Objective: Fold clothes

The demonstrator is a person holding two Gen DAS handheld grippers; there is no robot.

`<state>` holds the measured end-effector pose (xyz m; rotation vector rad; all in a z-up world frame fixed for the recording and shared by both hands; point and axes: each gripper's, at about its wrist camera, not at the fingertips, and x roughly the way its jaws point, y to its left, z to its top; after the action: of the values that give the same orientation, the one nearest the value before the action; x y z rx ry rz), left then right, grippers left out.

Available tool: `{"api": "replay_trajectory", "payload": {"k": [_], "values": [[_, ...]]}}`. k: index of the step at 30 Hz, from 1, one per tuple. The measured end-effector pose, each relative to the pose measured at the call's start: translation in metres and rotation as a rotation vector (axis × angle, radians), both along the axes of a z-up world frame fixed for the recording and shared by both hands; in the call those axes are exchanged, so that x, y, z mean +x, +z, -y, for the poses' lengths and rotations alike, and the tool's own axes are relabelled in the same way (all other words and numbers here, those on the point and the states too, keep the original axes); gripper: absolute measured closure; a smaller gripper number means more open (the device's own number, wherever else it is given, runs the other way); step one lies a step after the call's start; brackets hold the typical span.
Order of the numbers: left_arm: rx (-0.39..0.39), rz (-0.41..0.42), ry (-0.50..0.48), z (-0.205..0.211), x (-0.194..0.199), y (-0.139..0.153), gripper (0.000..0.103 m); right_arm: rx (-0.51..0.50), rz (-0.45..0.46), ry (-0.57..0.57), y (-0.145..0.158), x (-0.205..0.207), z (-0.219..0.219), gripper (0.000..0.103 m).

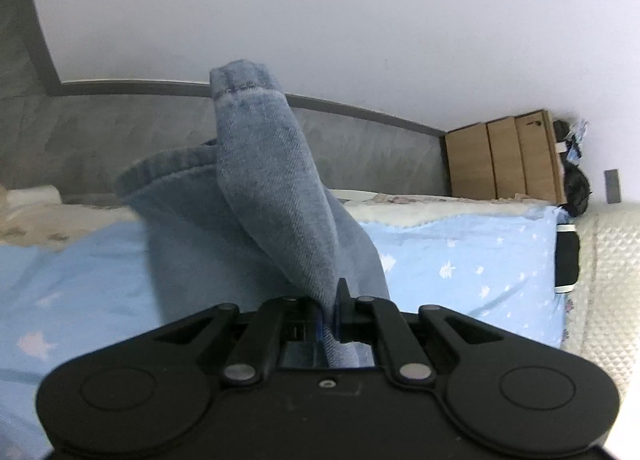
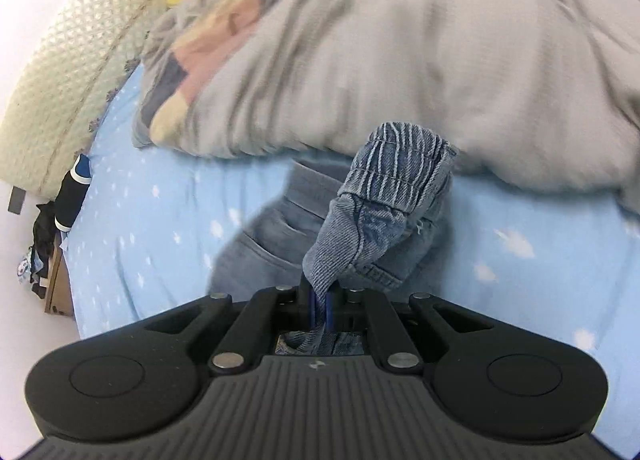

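Note:
A pair of light blue jeans (image 1: 256, 195) lies on a pale blue star-print bed sheet (image 1: 460, 268). My left gripper (image 1: 329, 314) is shut on a leg end of the jeans, whose hemmed cuff stands up in front of the camera. My right gripper (image 2: 320, 300) is shut on the elastic waistband end of the jeans (image 2: 384, 211) and holds it lifted above the sheet (image 2: 152, 227). The rest of the jeans, with a back pocket, lies flat below it.
A grey duvet with a coloured print (image 2: 360, 59) is heaped on the bed beyond the jeans. A quilted cream cover (image 2: 52, 99) runs along the bed's edge. A wooden cabinet (image 1: 504, 155) stands by the white wall. A black and white object (image 1: 566, 264) lies at the sheet's edge.

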<state>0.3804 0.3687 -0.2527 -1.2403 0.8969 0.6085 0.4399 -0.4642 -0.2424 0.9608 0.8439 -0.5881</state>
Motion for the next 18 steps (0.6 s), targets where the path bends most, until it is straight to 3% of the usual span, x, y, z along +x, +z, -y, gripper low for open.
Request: {"api": "replay_trajectory", "payload": {"k": [5, 10, 18], "values": [[-0.007, -0.053, -0.019, -0.002, 0.047, -0.03, 0.098, -0.059, -0.042, 0.039, -0.016, 0.072, -0.002, 0.098], [0.015, -0.057, -0.044, 0.003, 0.091, -0.041, 0.098, -0.096, -0.093, 0.084, -0.039, 0.131, -0.003, 0.098], [0.064, -0.118, -0.124, 0.01, 0.14, -0.072, 0.094, -0.129, -0.173, 0.127, -0.088, 0.186, -0.002, 0.097]]}}
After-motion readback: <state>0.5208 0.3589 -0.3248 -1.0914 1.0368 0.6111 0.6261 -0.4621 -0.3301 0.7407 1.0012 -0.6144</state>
